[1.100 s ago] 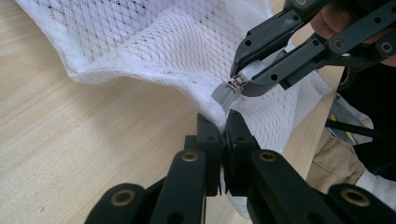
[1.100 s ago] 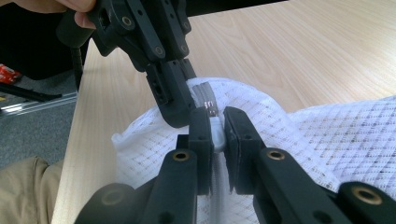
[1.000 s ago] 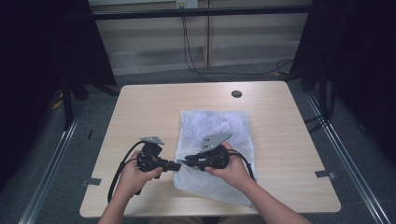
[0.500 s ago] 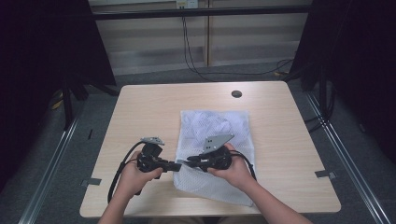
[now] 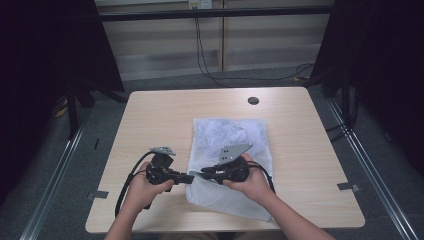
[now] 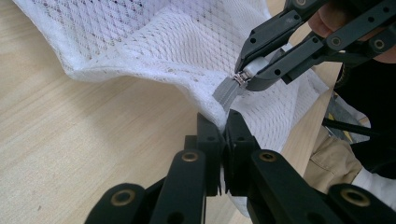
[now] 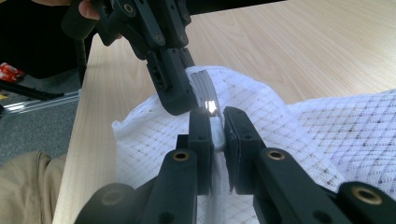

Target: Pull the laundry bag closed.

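Note:
A white mesh bag point(image 5: 231, 134) lies flat on the wooden table point(image 5: 150, 120), its near left corner lifted. My left gripper point(image 5: 188, 177) point(image 6: 224, 125) is shut on the mesh edge at that corner, beside the grey end of the zipper tape point(image 6: 226, 93). My right gripper point(image 5: 204, 174) point(image 7: 214, 120) faces it tip to tip and is shut on the pale zipper pull point(image 7: 215, 133). In the left gripper view the right gripper point(image 6: 246, 77) pinches the pull just above my jaws. The right gripper view has the left gripper point(image 7: 180, 100) coming in from the top.
A small dark round grommet point(image 5: 253, 100) sits in the table near its far edge. Bare wood stretches left and right of the bag. Cables trail from both grippers toward the person. Dark curtains and floor rails flank the table.
The right gripper has shifted slightly to the right with the zipper pull. The left gripper has held its place on the bag's corner.

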Motion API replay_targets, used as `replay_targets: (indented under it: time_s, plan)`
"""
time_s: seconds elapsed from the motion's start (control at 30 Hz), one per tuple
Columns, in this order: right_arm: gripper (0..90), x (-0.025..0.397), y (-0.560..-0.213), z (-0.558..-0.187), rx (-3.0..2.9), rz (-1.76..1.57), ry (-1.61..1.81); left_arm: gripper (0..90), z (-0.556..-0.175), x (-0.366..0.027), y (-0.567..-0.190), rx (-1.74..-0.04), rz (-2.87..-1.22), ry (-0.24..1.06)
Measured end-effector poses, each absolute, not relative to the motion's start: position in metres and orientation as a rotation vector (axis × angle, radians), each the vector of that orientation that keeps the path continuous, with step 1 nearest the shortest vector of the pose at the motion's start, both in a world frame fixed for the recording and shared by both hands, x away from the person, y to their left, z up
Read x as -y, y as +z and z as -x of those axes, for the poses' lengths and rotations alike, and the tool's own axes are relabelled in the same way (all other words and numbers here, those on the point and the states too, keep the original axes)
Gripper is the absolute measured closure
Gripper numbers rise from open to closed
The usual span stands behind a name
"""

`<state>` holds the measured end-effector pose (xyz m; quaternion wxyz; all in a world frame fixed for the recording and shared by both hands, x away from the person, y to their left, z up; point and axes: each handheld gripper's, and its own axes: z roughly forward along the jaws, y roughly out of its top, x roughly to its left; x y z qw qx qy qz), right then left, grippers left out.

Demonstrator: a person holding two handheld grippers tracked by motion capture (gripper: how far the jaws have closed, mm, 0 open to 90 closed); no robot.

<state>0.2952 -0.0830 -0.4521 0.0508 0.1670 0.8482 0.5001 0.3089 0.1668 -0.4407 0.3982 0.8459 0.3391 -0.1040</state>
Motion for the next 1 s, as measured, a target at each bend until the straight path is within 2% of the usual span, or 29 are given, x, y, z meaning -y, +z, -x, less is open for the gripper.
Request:
replay_targets:
  time_s: [1.0]
  plan:
    - [81.9,0.0921,-0.4531,-0.2951,-2.580,-0.505,1.516,87.1,-0.3087,-0.1681,-0.4379,-0.849,-2.150,-0.259]
